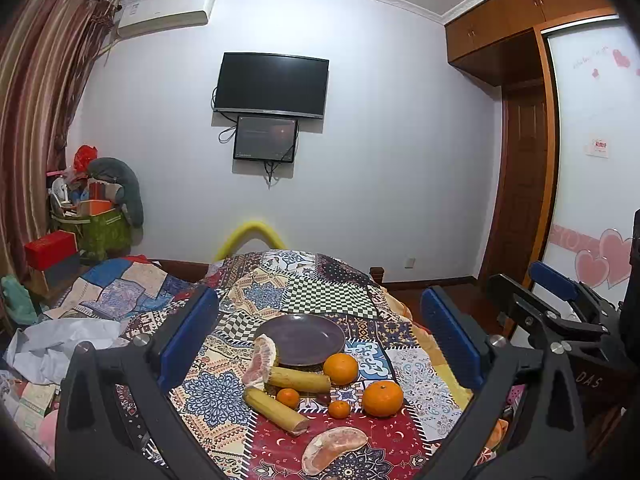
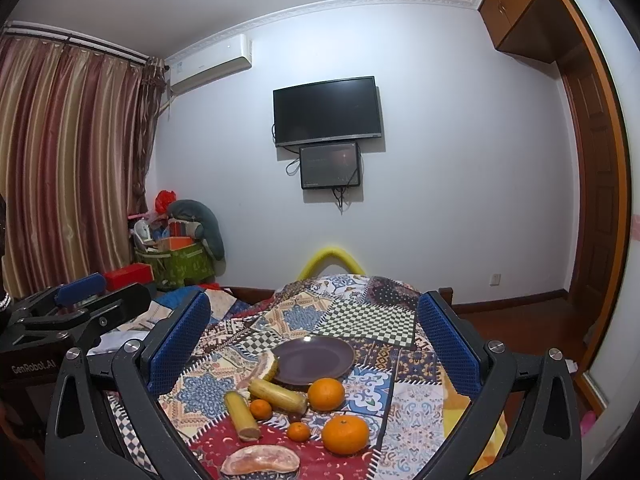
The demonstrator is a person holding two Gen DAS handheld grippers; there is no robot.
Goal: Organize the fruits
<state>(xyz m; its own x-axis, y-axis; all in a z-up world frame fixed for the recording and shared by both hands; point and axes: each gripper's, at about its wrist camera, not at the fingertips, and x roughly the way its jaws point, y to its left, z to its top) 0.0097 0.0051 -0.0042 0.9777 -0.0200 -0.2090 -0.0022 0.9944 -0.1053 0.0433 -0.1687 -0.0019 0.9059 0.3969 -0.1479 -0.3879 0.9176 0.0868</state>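
Hovering above the near edge of the table, the left gripper (image 1: 320, 344) and the right gripper (image 2: 316, 344) both stand spread wide with nothing between their blue pads, each aimed along the patterned cloth (image 1: 332, 296) toward the far wall. Neither touches any fruit.

Just ahead of them, all the fruit lies loose on the cloth. Nearest is a pomelo wedge (image 1: 332, 449); beyond it sit two small tangerines (image 1: 339, 409), a big orange (image 1: 382, 398) to the right, and two peeled banana pieces (image 1: 276, 408) to the left and centre. Farther on, a second orange (image 1: 340, 368) lies just near of the plate and a second pomelo wedge (image 1: 261, 361) rests against the rim of the purple plate (image 1: 304, 338), which is bare.

By my reading, the sorting has not begun: this is the approach before a first pick. The next move calls for lowering one claw over a single fruit, probably the big orange on the right, closing gently, then carrying it far to the plate.
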